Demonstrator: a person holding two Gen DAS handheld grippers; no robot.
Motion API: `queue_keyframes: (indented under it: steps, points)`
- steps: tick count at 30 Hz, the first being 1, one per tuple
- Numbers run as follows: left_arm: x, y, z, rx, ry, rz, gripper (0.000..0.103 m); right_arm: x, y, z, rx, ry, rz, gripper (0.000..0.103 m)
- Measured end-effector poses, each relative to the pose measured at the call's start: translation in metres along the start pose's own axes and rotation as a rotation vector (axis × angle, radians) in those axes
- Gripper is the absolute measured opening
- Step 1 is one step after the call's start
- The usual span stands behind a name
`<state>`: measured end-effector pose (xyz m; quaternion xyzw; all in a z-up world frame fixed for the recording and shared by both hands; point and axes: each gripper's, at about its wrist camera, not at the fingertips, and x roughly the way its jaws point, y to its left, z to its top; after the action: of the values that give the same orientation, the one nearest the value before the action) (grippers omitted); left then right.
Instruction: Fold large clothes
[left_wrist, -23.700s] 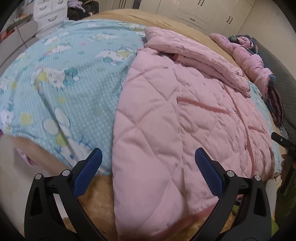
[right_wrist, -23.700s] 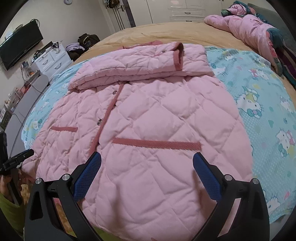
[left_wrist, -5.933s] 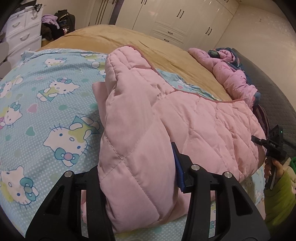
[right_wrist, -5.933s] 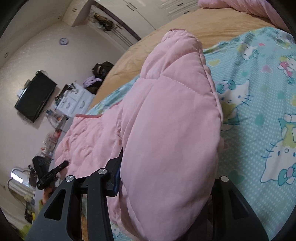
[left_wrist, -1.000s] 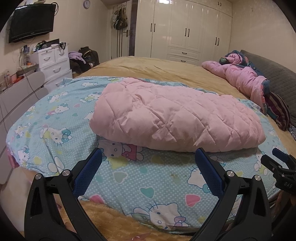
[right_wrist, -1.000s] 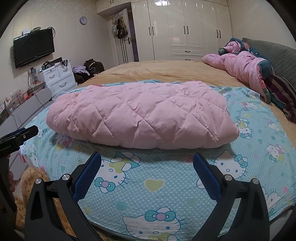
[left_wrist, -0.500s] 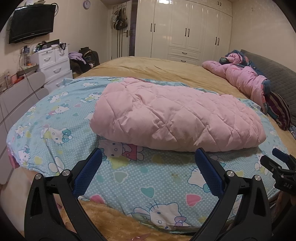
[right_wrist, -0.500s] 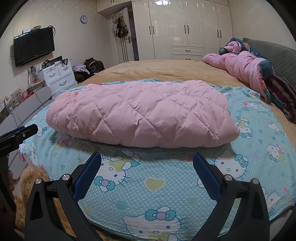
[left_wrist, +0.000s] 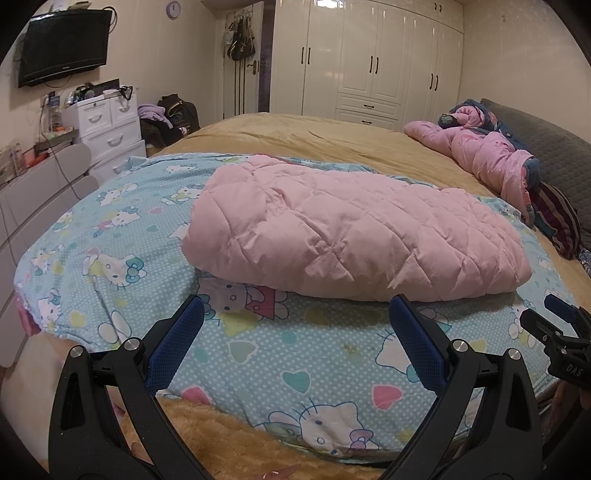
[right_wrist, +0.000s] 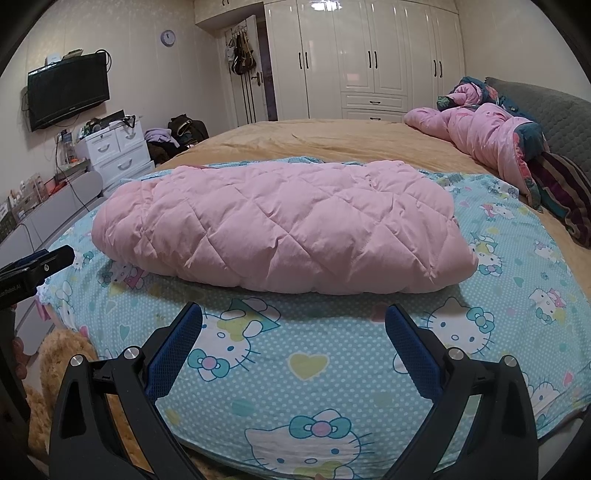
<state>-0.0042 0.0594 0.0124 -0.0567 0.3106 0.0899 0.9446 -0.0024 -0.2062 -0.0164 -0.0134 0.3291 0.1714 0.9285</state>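
Pink quilted coat (left_wrist: 351, 236) is folded into a compact oblong bundle, lying across the light-blue cartoon-cat sheet (left_wrist: 258, 347) on the bed (left_wrist: 325, 138). Same bundle in the right wrist view (right_wrist: 280, 232), long axis left to right, quilting face up, no sleeves or hem sticking out that I can see.

Left hand-held gripper (left_wrist: 295, 347): jaws spread wide, nothing between the blue pads (left_wrist: 177, 343), hanging over the near edge of the sheet, clear of the coat. Right hand-held gripper (right_wrist: 293, 345): same, jaws wide apart, empty, near the sheet's front edge, not touching the coat.

Each gripper shows at the edge of the other's view: right one at far right of the left wrist view (left_wrist: 561, 332), left one at far left of the right wrist view (right_wrist: 33, 266).

Background: rumpled pink duvet (right_wrist: 476, 136) at the head end of the bed, well apart from the coat. White wardrobe (right_wrist: 373, 55) on the far wall, white drawer unit (right_wrist: 114, 147) and wall TV (right_wrist: 68, 94) at left. Brown plush blanket (left_wrist: 229, 446) under the sheet's near edge.
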Motion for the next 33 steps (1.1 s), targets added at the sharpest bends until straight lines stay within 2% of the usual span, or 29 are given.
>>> queue_keyframes:
  steps: [15, 24, 27, 29, 33]
  points:
    - [0.004, 0.006, -0.001, -0.009, 0.023, 0.004, 0.094, 0.001, -0.004, -0.002, 0.014, 0.008, -0.031, 0.099]
    - [0.02, 0.025, -0.01, -0.039, 0.095, 0.011, 0.094, -0.001, -0.03, -0.008, 0.088, 0.017, -0.127, 0.099]
    - [0.031, 0.046, -0.011, -0.072, 0.131, 0.029, 0.094, -0.008, -0.07, -0.016, 0.228, 0.039, -0.198, 0.099]
    - [0.043, 0.069, -0.006, -0.12, 0.147, 0.068, 0.094, -0.016, -0.116, -0.031, 0.375, 0.063, -0.281, 0.099]
    - [0.081, 0.156, 0.019, -0.275, 0.192, 0.201, 0.094, -0.056, -0.226, -0.085, 0.695, 0.075, -0.557, 0.099]
